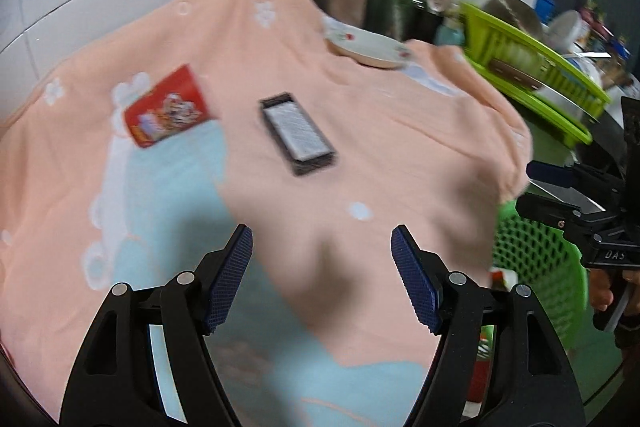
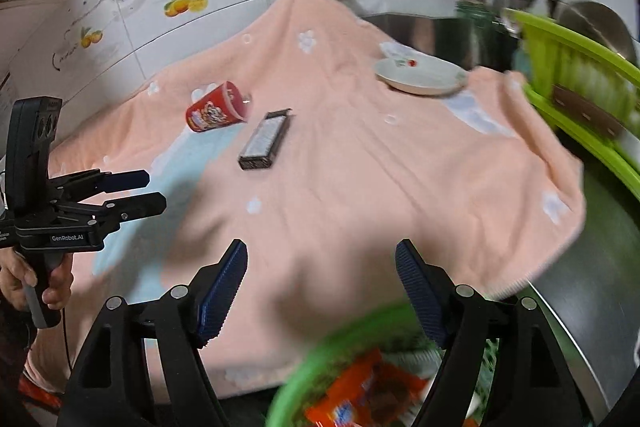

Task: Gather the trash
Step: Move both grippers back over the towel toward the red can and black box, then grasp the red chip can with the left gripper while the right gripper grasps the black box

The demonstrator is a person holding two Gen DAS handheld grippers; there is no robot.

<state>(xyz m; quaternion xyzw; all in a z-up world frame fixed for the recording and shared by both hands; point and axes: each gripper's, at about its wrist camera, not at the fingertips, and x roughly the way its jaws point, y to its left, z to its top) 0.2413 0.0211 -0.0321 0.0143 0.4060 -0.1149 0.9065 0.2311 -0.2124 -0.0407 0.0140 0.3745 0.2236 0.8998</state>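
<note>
Red cup on its side beside black box

You see a soft, matt cloth under a glossy plate. The green basket looks like perforated plastic.

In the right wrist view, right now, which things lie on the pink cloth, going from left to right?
red cup lying on its side → black box → white plate. Further right, past the cloth's edge, comes the green rack.
</note>
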